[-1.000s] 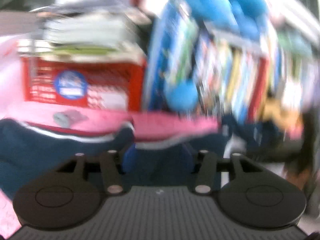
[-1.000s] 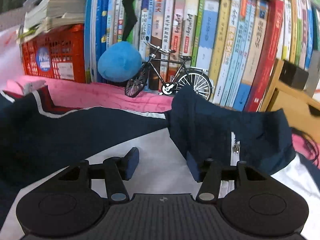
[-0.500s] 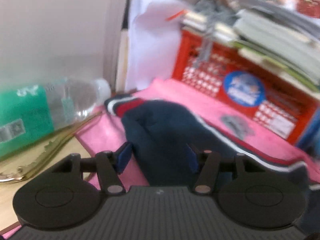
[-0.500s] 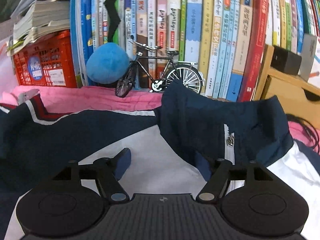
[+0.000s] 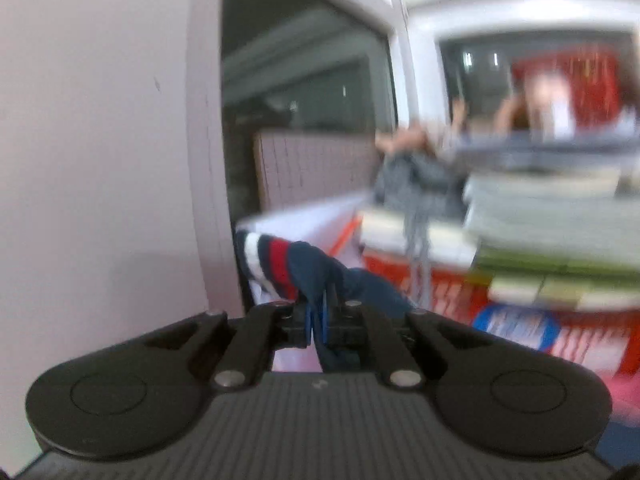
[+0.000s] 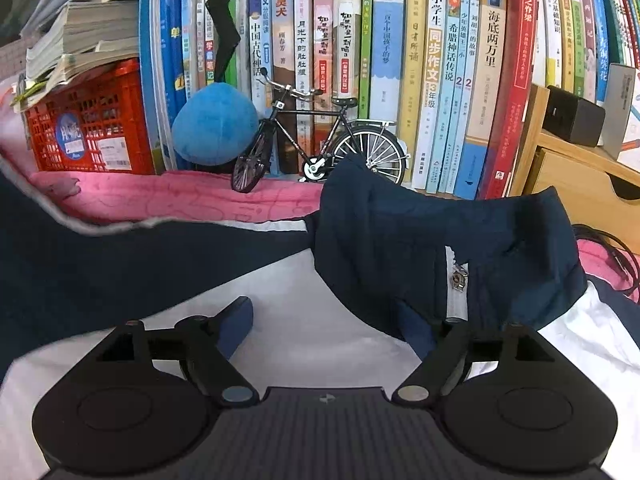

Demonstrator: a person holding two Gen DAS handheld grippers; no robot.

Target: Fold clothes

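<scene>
Navy sleeve, cuff striped white and red, has risen off the pink cloth since a moment ago: the left tool now pinches it shut, lifted before the wall. Right tool hovers spread wide, empty, over the jacket lying white-and-navy near the counter's back edge.

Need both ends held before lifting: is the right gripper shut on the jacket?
No, the right gripper is open above the navy-and-white jacket.
</scene>
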